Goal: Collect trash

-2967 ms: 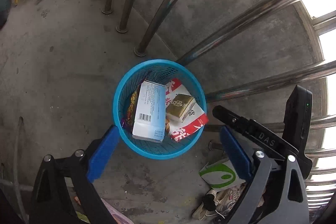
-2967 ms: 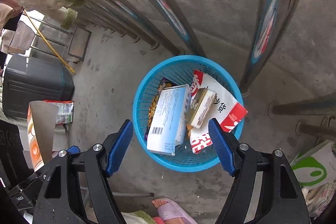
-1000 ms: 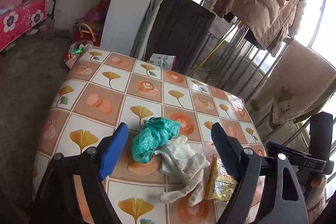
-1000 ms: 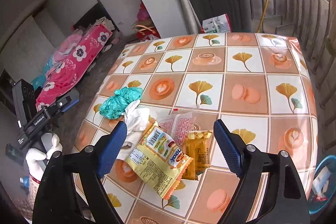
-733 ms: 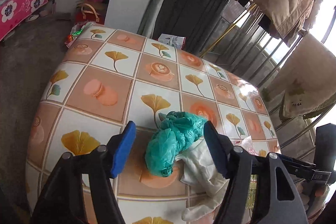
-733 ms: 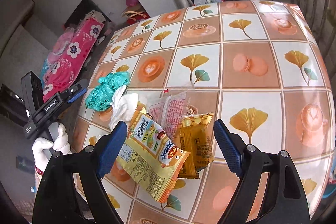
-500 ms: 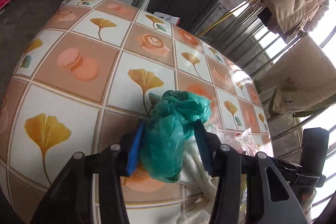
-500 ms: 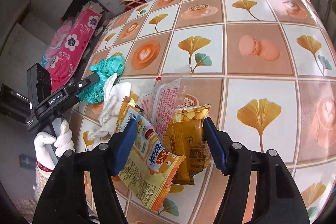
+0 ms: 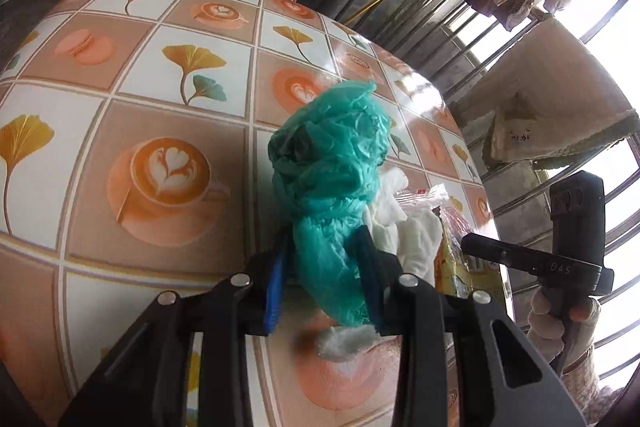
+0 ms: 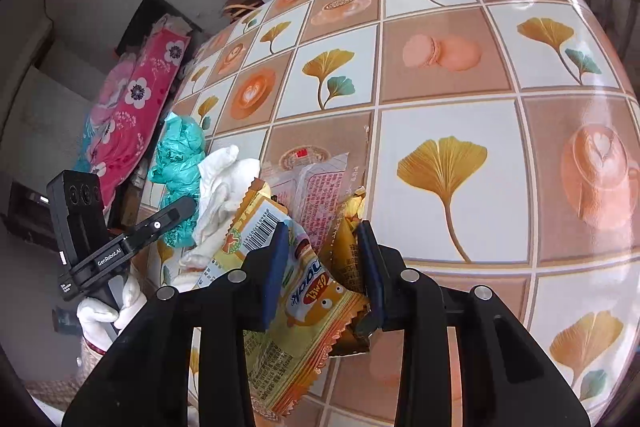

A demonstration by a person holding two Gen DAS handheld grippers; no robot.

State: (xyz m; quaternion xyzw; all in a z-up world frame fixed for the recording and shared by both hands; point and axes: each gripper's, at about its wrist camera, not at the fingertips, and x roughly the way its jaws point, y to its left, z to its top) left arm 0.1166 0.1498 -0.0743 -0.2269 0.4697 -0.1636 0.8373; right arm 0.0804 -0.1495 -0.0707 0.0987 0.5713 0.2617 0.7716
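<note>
Jaws of the left gripper pinch the green bag; the right gripper's clamp the snack packets.

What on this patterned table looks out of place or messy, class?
Litter is heaped at the table's near edge: a crumpled teal plastic bag in the left gripper, white tissue, and snack wrappers in the right gripper.

Thin crinkled teal plastic bag, matt. Soft white cloth glove, slightly fuzzy. Glossy yellow foil snack packet; clear shiny plastic wrapper behind it. Counter covered in glossy printed tile-pattern oilcloth, showing glare. Left gripper: matt black plastic, blue pads, metal screws.
</note>
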